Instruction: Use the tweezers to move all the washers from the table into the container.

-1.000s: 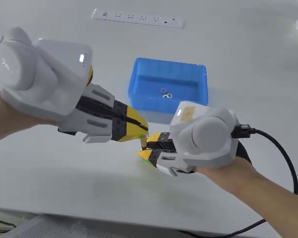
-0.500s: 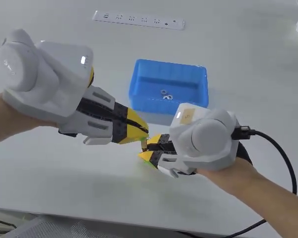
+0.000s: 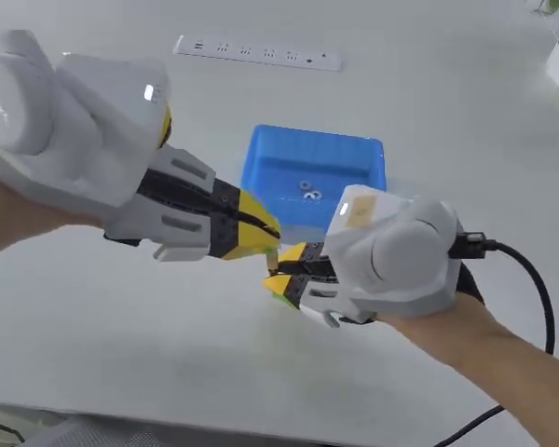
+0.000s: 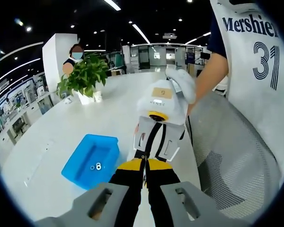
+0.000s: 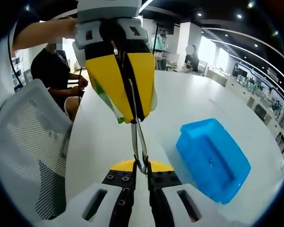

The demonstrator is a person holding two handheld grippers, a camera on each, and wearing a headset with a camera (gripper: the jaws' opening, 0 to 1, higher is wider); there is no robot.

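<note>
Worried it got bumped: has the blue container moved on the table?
No. The blue container keeps its place below the power strip; both shifted together, so the camera moved.

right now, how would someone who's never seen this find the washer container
Start at the white table, with a white power strip along its far side. Nearer than the strip, mid-table, sits the container: an open rectangular tray with a few washers inside. Unlike the flat white strip, it is bright blue.
</note>
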